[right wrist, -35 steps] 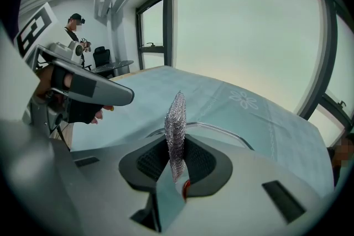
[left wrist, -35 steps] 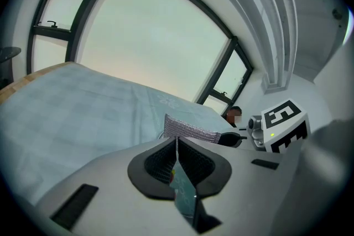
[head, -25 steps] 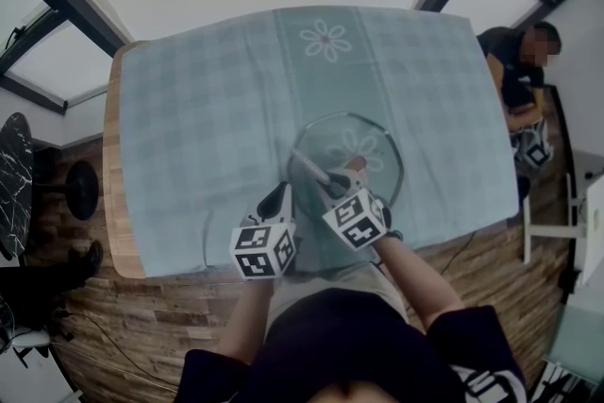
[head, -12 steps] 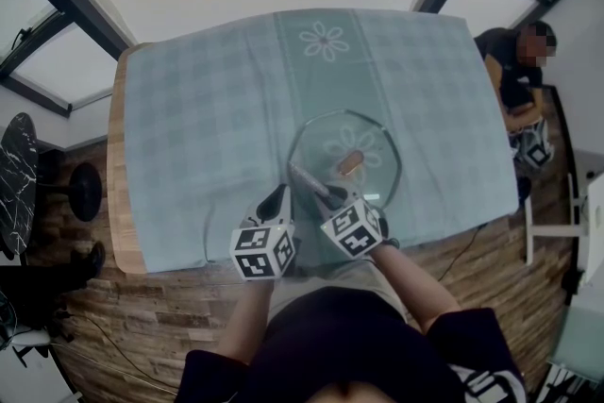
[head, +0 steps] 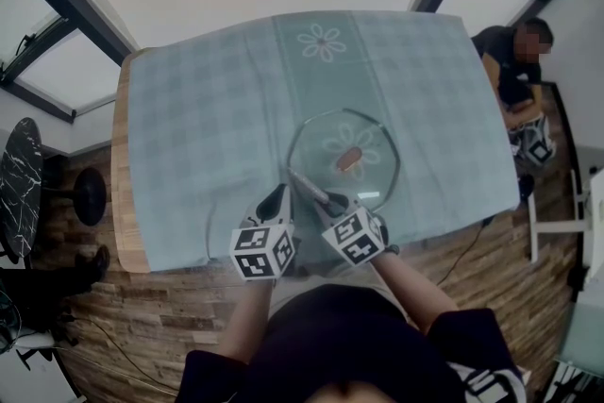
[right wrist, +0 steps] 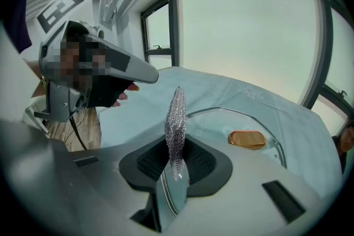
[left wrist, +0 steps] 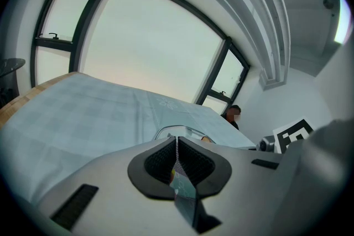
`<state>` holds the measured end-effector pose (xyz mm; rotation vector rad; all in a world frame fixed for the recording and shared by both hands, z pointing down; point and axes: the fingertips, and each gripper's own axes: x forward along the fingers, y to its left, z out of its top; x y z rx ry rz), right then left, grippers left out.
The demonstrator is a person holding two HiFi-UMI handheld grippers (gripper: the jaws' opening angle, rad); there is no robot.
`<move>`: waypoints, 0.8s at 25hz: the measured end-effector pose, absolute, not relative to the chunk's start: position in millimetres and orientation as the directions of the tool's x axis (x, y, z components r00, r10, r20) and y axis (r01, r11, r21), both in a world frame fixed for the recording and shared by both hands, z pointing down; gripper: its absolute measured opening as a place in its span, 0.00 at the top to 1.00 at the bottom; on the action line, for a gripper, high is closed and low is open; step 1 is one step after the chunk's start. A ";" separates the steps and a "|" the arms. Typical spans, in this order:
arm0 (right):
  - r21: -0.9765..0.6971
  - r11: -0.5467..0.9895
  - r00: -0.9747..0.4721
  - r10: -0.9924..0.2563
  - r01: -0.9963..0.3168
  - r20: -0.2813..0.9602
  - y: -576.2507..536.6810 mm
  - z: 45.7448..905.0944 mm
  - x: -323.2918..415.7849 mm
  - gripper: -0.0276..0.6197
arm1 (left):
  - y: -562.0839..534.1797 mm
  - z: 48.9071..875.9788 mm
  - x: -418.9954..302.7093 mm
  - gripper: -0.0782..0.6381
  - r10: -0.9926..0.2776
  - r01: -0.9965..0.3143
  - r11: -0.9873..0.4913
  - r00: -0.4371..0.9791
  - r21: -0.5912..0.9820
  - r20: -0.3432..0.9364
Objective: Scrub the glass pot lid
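Head view: clear octagonal glass pot lid, brown oval knob, lies on the teal checked tablecloth, near centre.
Left gripper view: left gripper clenched on the lid's near-left rim.
Right gripper view: right gripper grasps a silver mesh scrubber; the lid is far-right of it.

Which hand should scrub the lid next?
Right. The right gripper pinches the silvery scrubber in its fingers, over the glass lid. The left gripper has no scrubber; its fingers are shut by the lid's edge.
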<state>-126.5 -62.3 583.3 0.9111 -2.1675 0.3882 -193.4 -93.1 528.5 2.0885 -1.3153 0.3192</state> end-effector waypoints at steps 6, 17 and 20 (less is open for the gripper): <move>0.001 0.638 -0.472 -0.572 -0.770 0.671 -63.8 555.8 -104.8 0.83 | -85.4 531.9 -189.4 0.87 -0.706 -0.871 -0.298 0.477 0.392 0.524; 0.054 0.439 -0.307 -0.705 -0.897 0.639 -86.4 535.9 -20.4 0.83 | -85.4 536.3 -177.6 0.87 -0.674 -0.855 -0.335 0.511 0.396 0.533; 0.083 0.388 -0.245 -0.719 -0.918 0.650 -90.5 539.4 4.7 0.83 | -88.1 535.6 -175.2 0.87 -0.671 -0.851 -0.343 0.518 0.397 0.531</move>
